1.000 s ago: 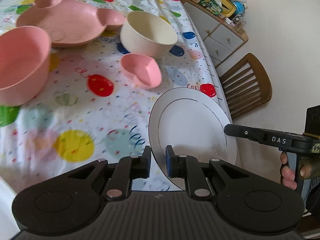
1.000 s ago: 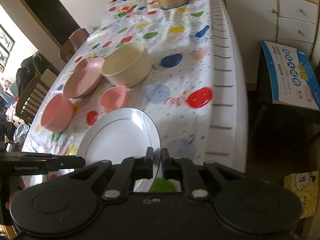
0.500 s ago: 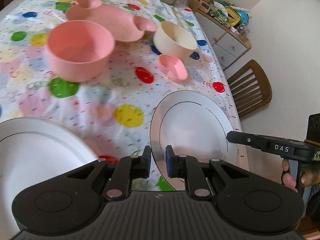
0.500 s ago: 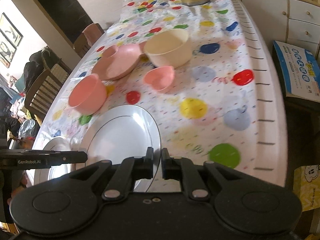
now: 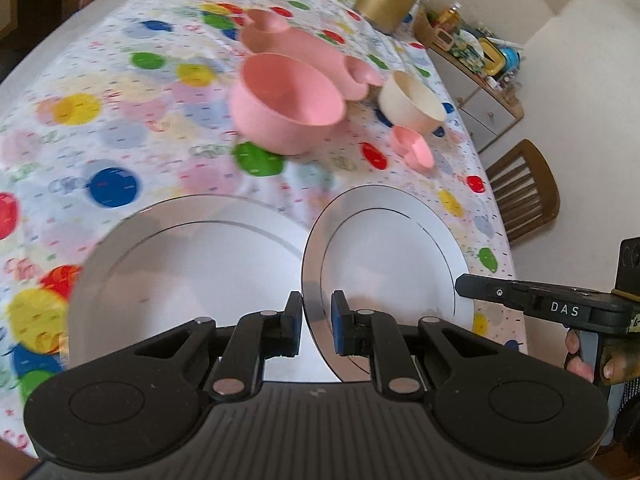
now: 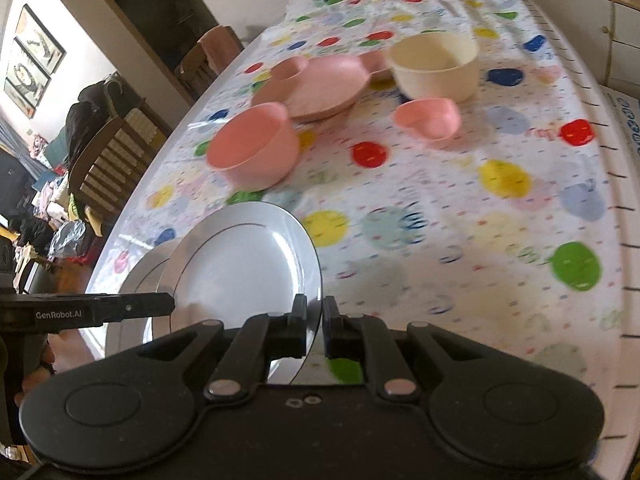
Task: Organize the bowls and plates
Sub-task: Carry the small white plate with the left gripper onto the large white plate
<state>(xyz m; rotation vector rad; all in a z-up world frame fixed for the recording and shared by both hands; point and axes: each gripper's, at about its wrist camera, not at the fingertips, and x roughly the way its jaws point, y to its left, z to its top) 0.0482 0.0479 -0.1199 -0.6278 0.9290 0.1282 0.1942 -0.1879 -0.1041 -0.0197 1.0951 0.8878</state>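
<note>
A white plate with a thin dark ring (image 5: 384, 256) hangs tilted above the table, held from two sides. My left gripper (image 5: 316, 320) is shut on its left rim. My right gripper (image 6: 315, 320) is shut on its right rim (image 6: 248, 264). A second white plate (image 5: 192, 264) lies flat on the spotted tablecloth just left of and partly under the held one (image 6: 136, 280). Beyond them stand a pink bowl (image 5: 286, 108), a pink eared plate (image 5: 304, 52), a cream bowl (image 5: 412, 102) and a small pink heart dish (image 5: 414, 148).
A gold kettle (image 5: 390, 0) stands at the far end of the table. A wooden chair (image 5: 520, 196) is at the right side, with a cluttered sideboard (image 5: 480, 64) behind it. More chairs (image 6: 112, 160) line the left edge. A hand (image 5: 592, 364) grips the right tool's handle.
Both grippers have carried the held plate leftward along the table. The second white plate came into view and now lies beside and under it. The bowls have dropped farther back.
</note>
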